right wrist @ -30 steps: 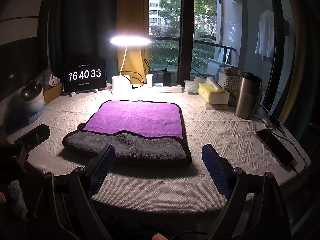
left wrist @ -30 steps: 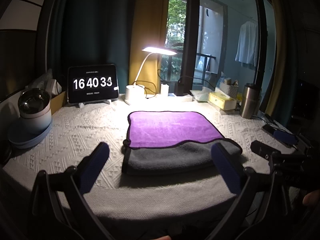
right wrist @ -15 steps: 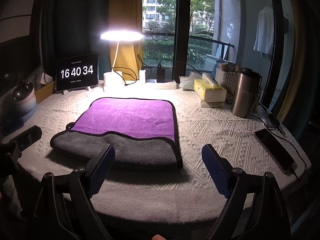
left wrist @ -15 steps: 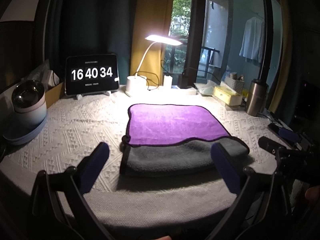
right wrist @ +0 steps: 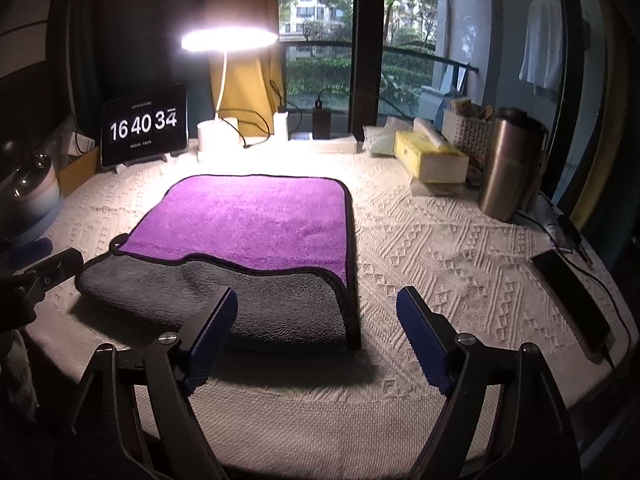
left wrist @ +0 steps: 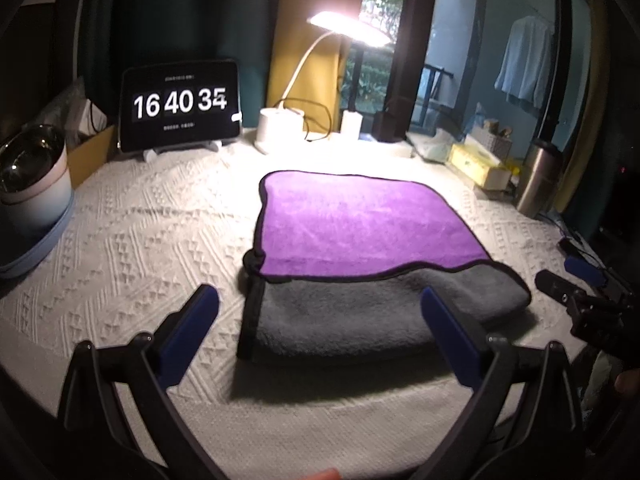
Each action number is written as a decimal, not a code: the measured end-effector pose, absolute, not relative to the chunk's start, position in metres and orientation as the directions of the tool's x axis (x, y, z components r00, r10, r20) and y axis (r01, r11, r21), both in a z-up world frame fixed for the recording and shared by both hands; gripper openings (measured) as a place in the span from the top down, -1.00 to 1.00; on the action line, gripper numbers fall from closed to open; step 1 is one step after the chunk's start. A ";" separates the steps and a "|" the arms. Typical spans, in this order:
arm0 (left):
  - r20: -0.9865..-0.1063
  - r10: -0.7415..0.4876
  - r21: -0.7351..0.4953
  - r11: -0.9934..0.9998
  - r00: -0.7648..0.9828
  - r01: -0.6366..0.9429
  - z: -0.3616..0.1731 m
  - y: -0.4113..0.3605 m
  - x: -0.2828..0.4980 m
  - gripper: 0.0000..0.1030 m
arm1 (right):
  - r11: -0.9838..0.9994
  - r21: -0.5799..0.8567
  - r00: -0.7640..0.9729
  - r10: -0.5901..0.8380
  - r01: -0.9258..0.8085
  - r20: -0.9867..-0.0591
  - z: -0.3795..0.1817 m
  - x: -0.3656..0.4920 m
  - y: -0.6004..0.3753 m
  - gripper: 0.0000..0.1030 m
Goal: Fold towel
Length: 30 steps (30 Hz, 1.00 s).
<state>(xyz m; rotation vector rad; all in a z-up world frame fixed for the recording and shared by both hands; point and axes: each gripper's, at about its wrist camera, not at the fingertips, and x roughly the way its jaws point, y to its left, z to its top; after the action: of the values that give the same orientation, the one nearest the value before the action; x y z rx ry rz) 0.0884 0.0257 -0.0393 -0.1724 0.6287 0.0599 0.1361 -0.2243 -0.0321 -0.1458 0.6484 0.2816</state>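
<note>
While lying flat near the middle of the table, the towel [left wrist: 360,248] [right wrist: 248,248] is showing two faces: a plush purple layer folded over a thicker grey fleece layer, both edged with dark piping, with the grey part bulging softly toward the near table edge. It is resting on a cream tablecloth [left wrist: 132,248] [right wrist: 452,256] with a raised woven pattern of diamonds and zigzags. Just short of the towel's near side, the left gripper [left wrist: 320,320] is hovering with its two blue-padded fingers spread wide, gripping nothing, the towel's near left corner lying in the gap between them. The right gripper [right wrist: 316,328] is likewise hanging wide open and empty-handed, its left pad overlapping the grey edge in view and the towel's near right corner sitting between the fingers; contact with the cloth cannot be judged. Behind the towel, a white desk lamp [left wrist: 344,32] [right wrist: 224,40] with a curved neck is glowing brightly, and a dark tablet [left wrist: 180,106] [right wrist: 144,128] on a stand is displaying large white clock digits. To the right, a yellow tissue box [right wrist: 428,156] is sitting beside a brushed steel tumbler [right wrist: 508,168], and a black phone [right wrist: 572,300] is lying flat near the right table edge. At far left, a rounded pale appliance [left wrist: 28,176] with a shiny dome is standing.
</note>
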 end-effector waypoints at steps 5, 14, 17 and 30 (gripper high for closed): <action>-0.629 0.006 -0.148 0.981 0.778 -0.127 -0.050 0.033 0.107 -0.81 | 0.950 -0.026 0.735 0.224 -0.311 -0.640 -0.040 0.154 -0.226 -0.43; -0.695 -0.003 -0.153 0.978 0.719 -0.143 -0.070 0.038 0.133 -0.60 | 0.941 0.000 0.690 0.248 -0.338 -0.680 -0.054 0.183 -0.224 -0.21; -0.718 -0.003 -0.156 0.975 0.696 -0.157 -0.077 0.043 0.140 -0.47 | 0.940 0.007 0.677 0.251 -0.341 -0.692 -0.058 0.190 -0.224 -0.03; -0.744 0.058 -0.093 0.978 0.666 -0.188 -0.085 0.041 0.147 0.32 | 0.929 -0.004 0.611 0.240 -0.370 -0.754 -0.077 0.209 -0.213 0.25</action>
<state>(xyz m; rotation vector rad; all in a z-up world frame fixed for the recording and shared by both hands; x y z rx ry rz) 0.1466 0.0415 -0.0848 -0.1669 0.8319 0.1394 0.2085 -0.2132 -0.0766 -0.1659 0.8435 0.3540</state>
